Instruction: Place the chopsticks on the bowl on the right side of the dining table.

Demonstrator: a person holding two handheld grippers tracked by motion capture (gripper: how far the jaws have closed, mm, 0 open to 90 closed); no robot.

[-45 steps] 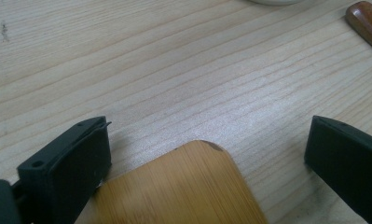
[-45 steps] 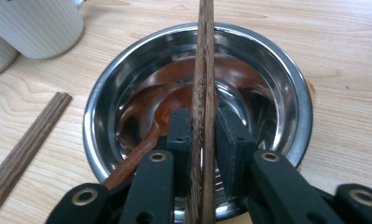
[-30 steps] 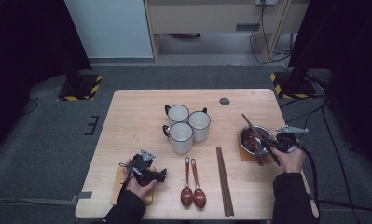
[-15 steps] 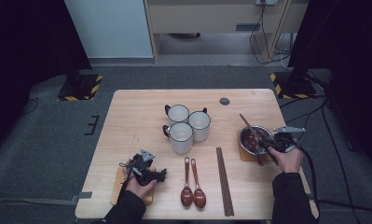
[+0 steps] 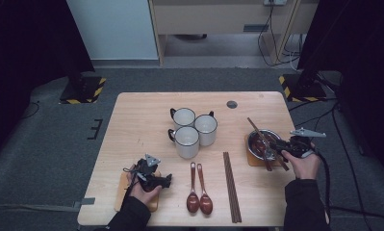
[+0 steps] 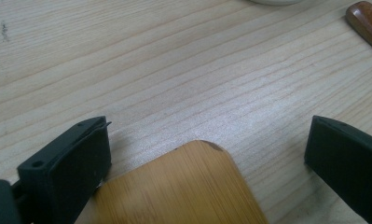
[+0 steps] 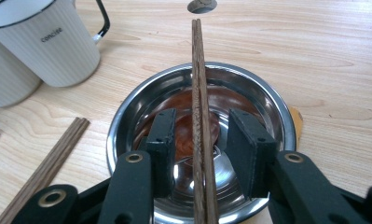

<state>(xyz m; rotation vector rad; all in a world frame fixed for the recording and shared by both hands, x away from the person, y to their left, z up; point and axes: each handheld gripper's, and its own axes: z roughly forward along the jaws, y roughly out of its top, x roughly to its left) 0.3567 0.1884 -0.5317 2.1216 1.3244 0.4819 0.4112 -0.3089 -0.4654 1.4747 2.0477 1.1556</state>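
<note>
Two tongs are held over a wooden table [image 5: 146,115]. A steel bowl [image 7: 127,112] is seen under the right tongs [image 7: 200,140], whose jaws have just been opening; a pair of chopsticks [image 7: 198,70] is laid across the bowl between the pads, untouched by either. The left tongs [image 6: 207,154] are released, jaws wide either side of a bamboo coaster [image 6: 183,191] corner.

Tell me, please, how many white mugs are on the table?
3, clustered at the table's middle: one mug at back left, one at back right, and one in front. None seem hidden.
</note>
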